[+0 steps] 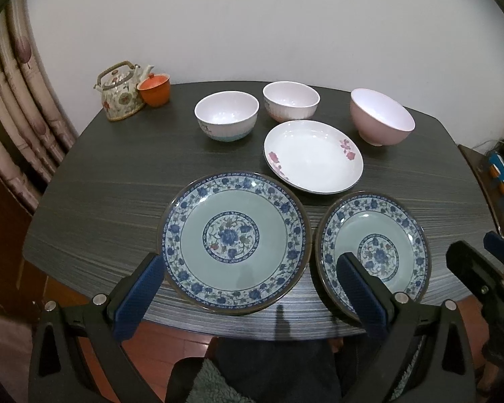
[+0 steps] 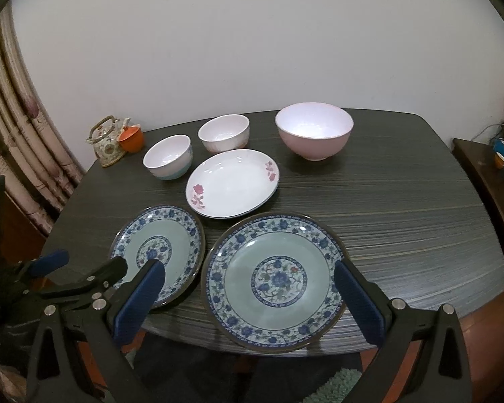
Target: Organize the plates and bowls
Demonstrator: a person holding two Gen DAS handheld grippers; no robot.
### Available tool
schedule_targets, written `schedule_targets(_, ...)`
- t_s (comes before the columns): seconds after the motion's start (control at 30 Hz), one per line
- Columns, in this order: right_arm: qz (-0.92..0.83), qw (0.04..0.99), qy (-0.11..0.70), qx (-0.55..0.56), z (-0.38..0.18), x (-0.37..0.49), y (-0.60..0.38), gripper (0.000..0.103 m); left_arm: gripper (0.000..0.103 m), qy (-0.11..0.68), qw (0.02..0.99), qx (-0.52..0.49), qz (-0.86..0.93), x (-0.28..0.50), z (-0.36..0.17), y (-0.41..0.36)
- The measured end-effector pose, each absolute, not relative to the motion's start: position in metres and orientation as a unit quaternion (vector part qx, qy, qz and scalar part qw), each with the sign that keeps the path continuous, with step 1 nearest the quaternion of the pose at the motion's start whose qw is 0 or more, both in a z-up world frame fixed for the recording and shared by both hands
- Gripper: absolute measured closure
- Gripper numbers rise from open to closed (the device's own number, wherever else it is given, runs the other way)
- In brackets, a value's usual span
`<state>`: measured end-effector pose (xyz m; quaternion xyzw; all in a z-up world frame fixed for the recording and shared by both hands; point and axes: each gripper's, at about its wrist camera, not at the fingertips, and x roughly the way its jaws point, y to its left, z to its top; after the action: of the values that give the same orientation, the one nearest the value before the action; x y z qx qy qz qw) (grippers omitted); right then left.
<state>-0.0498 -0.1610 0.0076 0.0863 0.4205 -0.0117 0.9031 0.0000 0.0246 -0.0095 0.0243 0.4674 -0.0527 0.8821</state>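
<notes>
L claw (image 1: 252, 297) wide, R claw (image 2: 250, 297) wide

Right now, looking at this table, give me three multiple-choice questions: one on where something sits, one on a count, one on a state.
1. Where is the teapot?
A. far left corner, beside the orange cup
B. on the white plate
C. by the near edge

2. How many bowls are on the table?
A. one
B. three
C. five

3. How are the plates?
A. stacked
B. lying apart
C. held in a gripper

Answers:
1 A: it stands at the back left, against the cup.
2 B: two white bowls and a pink bowl.
3 B: the white plate and both blue plates each lie flat on the table; left gripper and right gripper are open.
</notes>
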Motion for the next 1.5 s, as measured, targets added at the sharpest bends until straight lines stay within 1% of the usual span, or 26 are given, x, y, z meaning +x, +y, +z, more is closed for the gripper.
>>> schedule_targets(0.33, 0.088, 0.880, 0.447, 0.133, 0.003, -0.021, -0.165, 0.001, 0.002, 0.498, 0.865, -0.049, -0.047, 0.025, -0.012, 0.071)
schedule_targets(0.4, 0.102, 0.876, 0.452, 0.135, 0.001, -0.012, -0.164, 0.001, 0.004, 0.505, 0.860, -0.065, -0.042, 0.031, -0.015, 0.083)
schedule_targets(0.43, 0.109, 0.873, 0.456, 0.132, 0.000, -0.007, -0.162, 0.005, 0.006, 0.508, 0.857, -0.075, -0.040, 0.034, -0.017, 0.090)
schedule_targets(0.5, 0.122, 0.867, 0.466, 0.126, -0.003, 0.000, -0.158, 0.013, 0.015, 0.515, 0.852, -0.091, -0.036, 0.039, -0.020, 0.100)
schedule_targets(0.53, 0.134, 0.862, 0.472, 0.127, -0.007, 0.006, -0.156, 0.015, 0.017, 0.519, 0.848, -0.103, -0.034, 0.042, -0.022, 0.107)
schedule_targets(0.57, 0.140, 0.858, 0.478, 0.127, -0.011, 0.011, -0.154, 0.017, 0.022, 0.523, 0.844, -0.114, -0.031, 0.045, -0.025, 0.114)
schedule_targets(0.6, 0.143, 0.852, 0.486, 0.130, -0.015, 0.017, -0.153, 0.022, 0.027, 0.526, 0.841, -0.121, -0.028, 0.046, -0.027, 0.119)
schedule_targets(0.63, 0.155, 0.846, 0.493, 0.136, -0.018, 0.021, -0.151, 0.028, 0.028, 0.529, 0.838, -0.130, -0.025, 0.048, -0.030, 0.125)
schedule_targets(0.67, 0.165, 0.840, 0.497, 0.142, -0.020, 0.025, -0.151, 0.033, 0.032, 0.531, 0.836, -0.137, -0.023, 0.050, -0.032, 0.130)
schedule_targets(0.7, 0.172, 0.833, 0.505, 0.148, -0.025, 0.031, -0.149, 0.043, 0.035, 0.534, 0.833, -0.146, -0.021, 0.052, -0.036, 0.136)
schedule_targets(0.73, 0.177, 0.827, 0.511, 0.152, -0.029, 0.037, -0.148, 0.048, 0.037, 0.537, 0.829, -0.154, -0.020, 0.054, -0.039, 0.140)
schedule_targets(0.87, 0.181, 0.810, 0.534, 0.159, -0.048, 0.056, -0.143, 0.056, 0.048, 0.550, 0.814, -0.185, -0.018, 0.060, -0.052, 0.155)
schedule_targets(0.9, 0.186, 0.806, 0.539, 0.161, -0.054, 0.062, -0.141, 0.061, 0.048, 0.553, 0.810, -0.192, -0.019, 0.061, -0.055, 0.158)
schedule_targets(0.93, 0.188, 0.802, 0.543, 0.161, -0.058, 0.066, -0.139, 0.063, 0.050, 0.557, 0.806, -0.200, -0.020, 0.062, -0.058, 0.160)
schedule_targets(0.97, 0.187, 0.799, 0.548, 0.161, -0.063, 0.072, -0.138, 0.064, 0.053, 0.560, 0.802, -0.207, -0.022, 0.062, -0.061, 0.162)
schedule_targets(1.03, 0.185, 0.794, 0.557, 0.159, -0.072, 0.080, -0.135, 0.065, 0.055, 0.564, 0.795, -0.220, -0.028, 0.065, -0.066, 0.167)
schedule_targets(1.2, 0.182, 0.781, 0.579, 0.149, -0.092, 0.099, -0.129, 0.070, 0.064, 0.572, 0.784, -0.239, -0.031, 0.070, -0.080, 0.174)
schedule_targets(1.37, 0.184, 0.774, 0.589, 0.144, -0.104, 0.110, -0.125, 0.070, 0.064, 0.575, 0.776, -0.256, -0.033, 0.073, -0.088, 0.181)
schedule_targets(1.4, 0.184, 0.774, 0.589, 0.142, -0.105, 0.111, -0.125, 0.073, 0.065, 0.575, 0.776, -0.257, -0.033, 0.074, -0.088, 0.182)
schedule_targets(1.5, 0.184, 0.771, 0.593, 0.140, -0.110, 0.116, -0.122, 0.074, 0.071, 0.577, 0.772, -0.264, -0.034, 0.075, -0.093, 0.185)
